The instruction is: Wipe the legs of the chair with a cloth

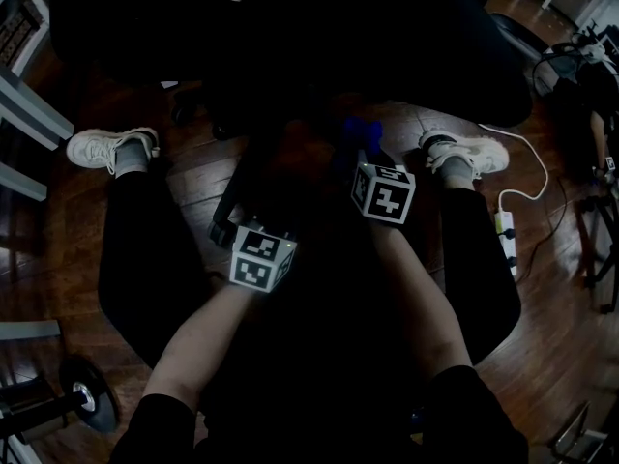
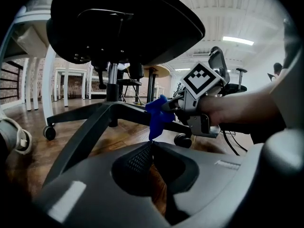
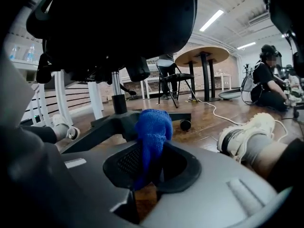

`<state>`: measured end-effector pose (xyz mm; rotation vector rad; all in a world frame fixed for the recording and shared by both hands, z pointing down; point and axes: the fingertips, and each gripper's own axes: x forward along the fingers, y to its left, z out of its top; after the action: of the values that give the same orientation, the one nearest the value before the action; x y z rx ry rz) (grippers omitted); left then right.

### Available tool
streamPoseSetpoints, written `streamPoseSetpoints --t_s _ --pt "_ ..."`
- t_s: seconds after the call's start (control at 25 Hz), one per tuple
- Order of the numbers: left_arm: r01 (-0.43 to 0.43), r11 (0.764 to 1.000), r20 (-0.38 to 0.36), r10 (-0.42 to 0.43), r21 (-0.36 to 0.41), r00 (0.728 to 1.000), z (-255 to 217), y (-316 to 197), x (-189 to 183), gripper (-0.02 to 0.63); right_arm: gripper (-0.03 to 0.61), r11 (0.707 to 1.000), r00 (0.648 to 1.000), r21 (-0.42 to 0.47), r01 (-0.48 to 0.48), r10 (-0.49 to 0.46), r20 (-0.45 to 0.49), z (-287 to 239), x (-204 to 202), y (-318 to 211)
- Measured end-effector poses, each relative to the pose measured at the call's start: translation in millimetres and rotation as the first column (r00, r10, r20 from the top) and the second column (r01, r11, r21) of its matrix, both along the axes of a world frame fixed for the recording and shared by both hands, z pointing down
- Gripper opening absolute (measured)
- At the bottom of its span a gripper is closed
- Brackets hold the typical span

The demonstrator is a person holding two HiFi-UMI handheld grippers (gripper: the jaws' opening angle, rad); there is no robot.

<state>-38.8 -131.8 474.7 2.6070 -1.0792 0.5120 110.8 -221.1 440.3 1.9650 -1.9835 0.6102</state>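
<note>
My right gripper (image 2: 170,107) is clamped on the blue cloth (image 3: 153,127), which bunches out past its tips, just in front of a black chair leg (image 3: 97,127) below the seat (image 3: 118,23). My left gripper (image 2: 152,145) has its jaws together on nothing and points at the near leg (image 2: 85,127), with the cloth just ahead of it. The cube (image 1: 384,192) on each gripper carries black-and-white square markers.

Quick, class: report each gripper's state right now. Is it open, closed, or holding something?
The left gripper is closed, with nothing between its jaws.
The right gripper is closed on the blue cloth.
</note>
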Motion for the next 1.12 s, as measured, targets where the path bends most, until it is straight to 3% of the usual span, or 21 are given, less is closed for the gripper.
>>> streamPoseSetpoints --t_s 0.44,0.68,0.96,1.04,1.12 --pt "-0.046 0.999 0.04 0.046 0.007 0.998 4.7 8.5 10.7 0.005 0.092 1.0 0.999 -0.005 0.016 -0.016 -0.048 12.8 34.2 36.5" --pt "-0.085 0.996 0.08 0.085 0.003 0.993 10.3 17.3 12.5 0.005 0.092 1.0 0.997 -0.01 -0.027 0.028 0.073 21.1 57.8 57.7" --pt "-0.123 0.992 0.073 0.122 0.006 0.99 0.6 23.3 14.3 0.005 0.094 0.998 0.99 -0.037 -0.051 0.056 0.127 28.1 76.8 78.7" --pt "-0.143 0.99 0.076 0.142 0.015 0.987 -6.5 23.4 15.2 0.005 0.094 1.0 0.993 -0.02 0.011 -0.008 0.121 18.1 70.0 64.7" --pt "-0.139 0.99 0.057 0.138 0.014 0.989 -12.9 23.7 20.7 0.005 0.092 0.992 0.985 0.027 0.127 -0.129 0.115 -0.1 61.6 42.7"
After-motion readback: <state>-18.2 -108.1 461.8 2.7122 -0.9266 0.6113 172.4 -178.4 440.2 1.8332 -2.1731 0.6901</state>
